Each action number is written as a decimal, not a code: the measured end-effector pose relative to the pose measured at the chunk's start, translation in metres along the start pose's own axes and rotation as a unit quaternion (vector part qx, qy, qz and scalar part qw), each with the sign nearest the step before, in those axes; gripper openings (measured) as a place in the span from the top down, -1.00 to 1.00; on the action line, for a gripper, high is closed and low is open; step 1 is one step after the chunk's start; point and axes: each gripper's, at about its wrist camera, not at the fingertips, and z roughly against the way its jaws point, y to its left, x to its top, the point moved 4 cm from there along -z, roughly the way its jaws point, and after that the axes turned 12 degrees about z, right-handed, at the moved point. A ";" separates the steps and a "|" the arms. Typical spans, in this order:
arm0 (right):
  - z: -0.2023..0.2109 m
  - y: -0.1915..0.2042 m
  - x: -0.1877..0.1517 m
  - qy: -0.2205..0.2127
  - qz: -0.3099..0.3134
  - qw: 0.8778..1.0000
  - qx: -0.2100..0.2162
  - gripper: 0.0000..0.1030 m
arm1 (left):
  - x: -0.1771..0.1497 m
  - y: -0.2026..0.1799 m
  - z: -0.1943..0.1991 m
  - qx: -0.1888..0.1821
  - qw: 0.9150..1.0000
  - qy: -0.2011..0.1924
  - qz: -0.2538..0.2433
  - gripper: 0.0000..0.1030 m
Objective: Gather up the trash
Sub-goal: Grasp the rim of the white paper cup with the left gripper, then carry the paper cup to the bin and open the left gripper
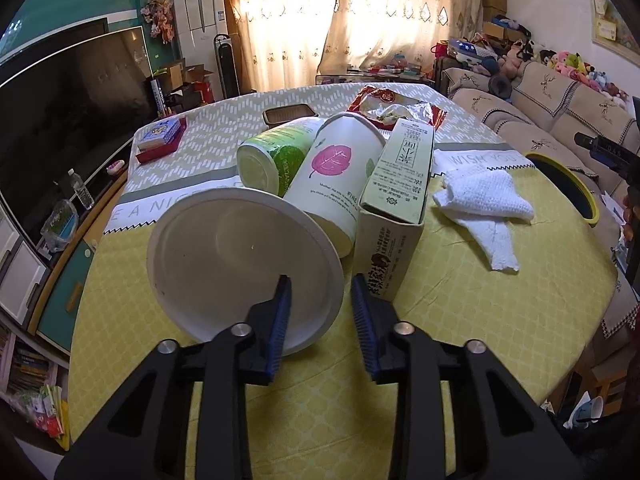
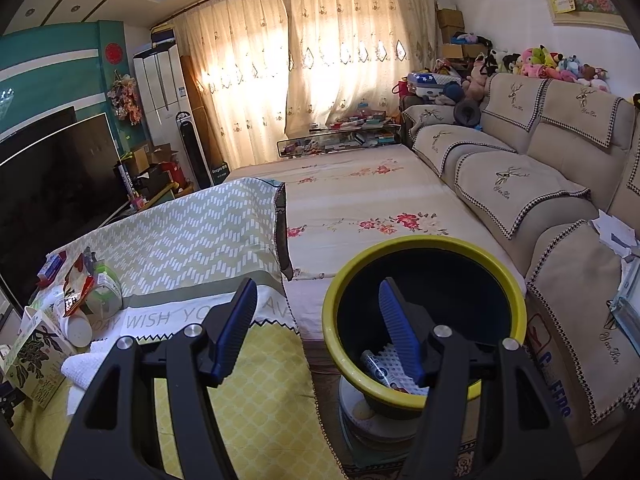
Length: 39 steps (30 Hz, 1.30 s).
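In the left wrist view a white paper bowl (image 1: 240, 264) lies tipped on its side on the yellow tablecloth (image 1: 460, 320). My left gripper (image 1: 320, 292) is open, its left finger in front of the bowl's rim. Behind lie a white cup with a pink leaf (image 1: 336, 172), a green cup (image 1: 276, 152), a green carton (image 1: 396, 200), a red snack wrapper (image 1: 392, 106) and a white paper towel (image 1: 484, 204). My right gripper (image 2: 316, 300) is open and empty over the yellow-rimmed bin (image 2: 424, 320), which holds some trash (image 2: 380, 368).
A small brown tray (image 1: 290, 114) and a red box with cards (image 1: 162, 138) sit at the table's far side. A TV (image 1: 68, 120) stands to the left. A sofa (image 2: 520, 176) is at the right, a covered bed (image 2: 360, 208) beyond the table.
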 end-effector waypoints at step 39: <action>0.052 -0.065 0.000 -0.042 -0.017 0.998 -0.051 -0.18 | 0.054 -0.129 0.080 -0.167 0.980 -0.081 -0.076 0.89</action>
